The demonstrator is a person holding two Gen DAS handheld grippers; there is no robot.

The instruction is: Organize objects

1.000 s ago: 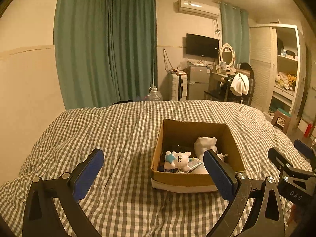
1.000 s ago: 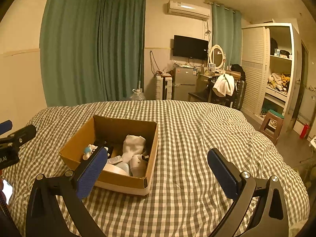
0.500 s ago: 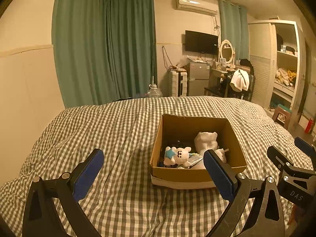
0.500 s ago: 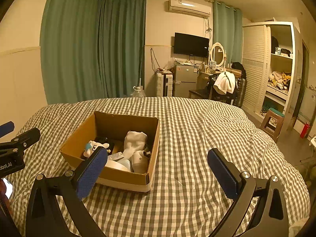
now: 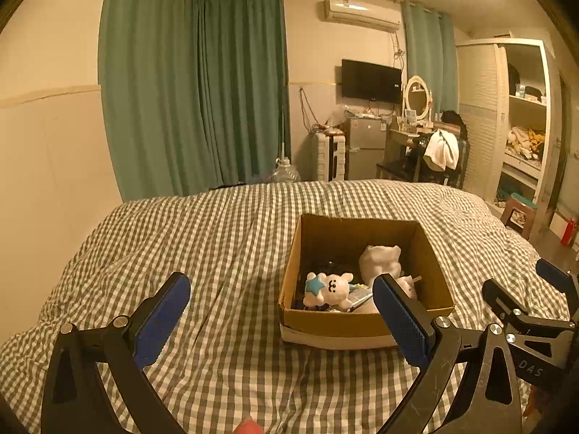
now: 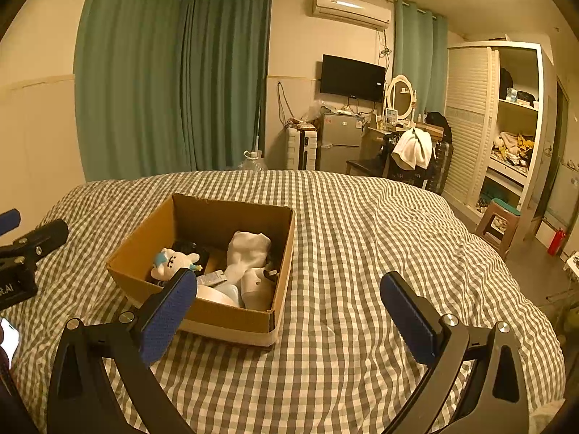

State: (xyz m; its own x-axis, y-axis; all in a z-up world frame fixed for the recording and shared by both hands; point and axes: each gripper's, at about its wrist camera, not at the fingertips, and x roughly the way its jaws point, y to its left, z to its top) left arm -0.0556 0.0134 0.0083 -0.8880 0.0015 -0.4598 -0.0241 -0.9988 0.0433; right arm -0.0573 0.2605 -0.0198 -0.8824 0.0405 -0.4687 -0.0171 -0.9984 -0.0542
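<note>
Both cameras rose slightly since the earlier frames; box sits lower in frame now. Left to right: your left gripper (image 5: 280, 305) hangs spread wide, holding nothing, over the checked bed (image 5: 217, 238) at lower centre. Cardboard box (image 5: 365, 322) sits right of centre with plush toy (image 5: 329, 287) and white sock (image 5: 380, 260) inside. Your right gripper (image 6: 287, 305) is likewise released, empty, level, aimed forward. Risk: soft bedding lets the box tip or slide if you press its rim; cluttered contents could snag the fingers.
</note>
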